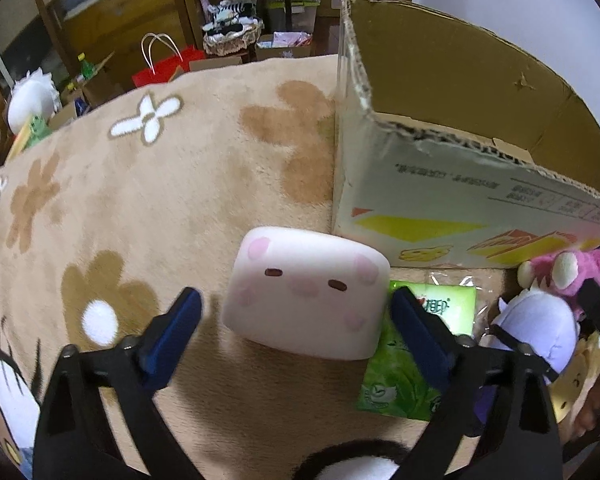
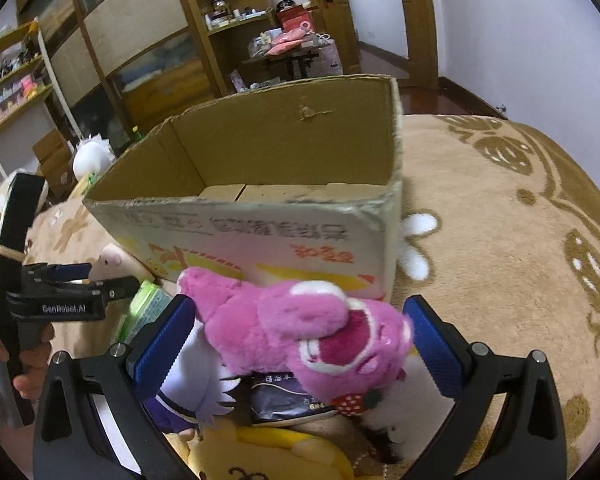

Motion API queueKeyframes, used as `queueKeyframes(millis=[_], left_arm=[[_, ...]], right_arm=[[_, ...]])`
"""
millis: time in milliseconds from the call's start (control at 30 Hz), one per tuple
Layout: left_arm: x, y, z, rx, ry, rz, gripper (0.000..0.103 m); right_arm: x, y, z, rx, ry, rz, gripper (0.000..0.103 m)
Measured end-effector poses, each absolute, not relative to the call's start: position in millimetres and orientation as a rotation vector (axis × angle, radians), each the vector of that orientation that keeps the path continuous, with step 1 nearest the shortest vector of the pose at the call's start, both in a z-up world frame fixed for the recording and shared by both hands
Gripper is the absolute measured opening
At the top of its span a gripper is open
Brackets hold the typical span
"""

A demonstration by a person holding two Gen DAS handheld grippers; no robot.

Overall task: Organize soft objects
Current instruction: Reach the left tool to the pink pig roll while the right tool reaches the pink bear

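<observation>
Beige blanket (image 1: 160, 200), white cube plush (image 1: 306, 296) between open left gripper (image 1: 296, 312) fingers, untouched.

Black hand-held gripper (image 1: 296, 320), blue pads (image 1: 180, 328)

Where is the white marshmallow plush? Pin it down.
In the left wrist view, the white marshmallow plush lies on the beige blanket between the open left gripper's jaws, before the cardboard box.

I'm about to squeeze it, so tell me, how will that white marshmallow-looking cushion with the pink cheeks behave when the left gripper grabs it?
The white cushion looks puffy, so it will probably squash between the fingers. Its rounded corners suggest light stuffing, likely easy to lift. The smooth skin might slip if pinched shallowly.
</observation>
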State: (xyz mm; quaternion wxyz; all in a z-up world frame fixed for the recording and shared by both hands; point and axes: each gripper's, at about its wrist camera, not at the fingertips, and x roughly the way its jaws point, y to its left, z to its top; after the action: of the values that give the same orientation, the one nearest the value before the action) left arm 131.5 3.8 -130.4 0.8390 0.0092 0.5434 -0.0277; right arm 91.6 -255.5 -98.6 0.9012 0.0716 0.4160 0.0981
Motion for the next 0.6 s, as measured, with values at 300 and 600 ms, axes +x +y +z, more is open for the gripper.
queueKeyframes(millis=[300, 600], left_arm=[[124, -3, -129, 0.033, 1.145, -0.073, 0.062], [119, -5, -124, 0.045, 1.134, -0.082, 0.047]], right_arm=[[95, -251, -103, 0.144, 0.877, 0.176, 0.103], [96, -244, -105, 0.131, 0.891, 0.147, 0.103]])
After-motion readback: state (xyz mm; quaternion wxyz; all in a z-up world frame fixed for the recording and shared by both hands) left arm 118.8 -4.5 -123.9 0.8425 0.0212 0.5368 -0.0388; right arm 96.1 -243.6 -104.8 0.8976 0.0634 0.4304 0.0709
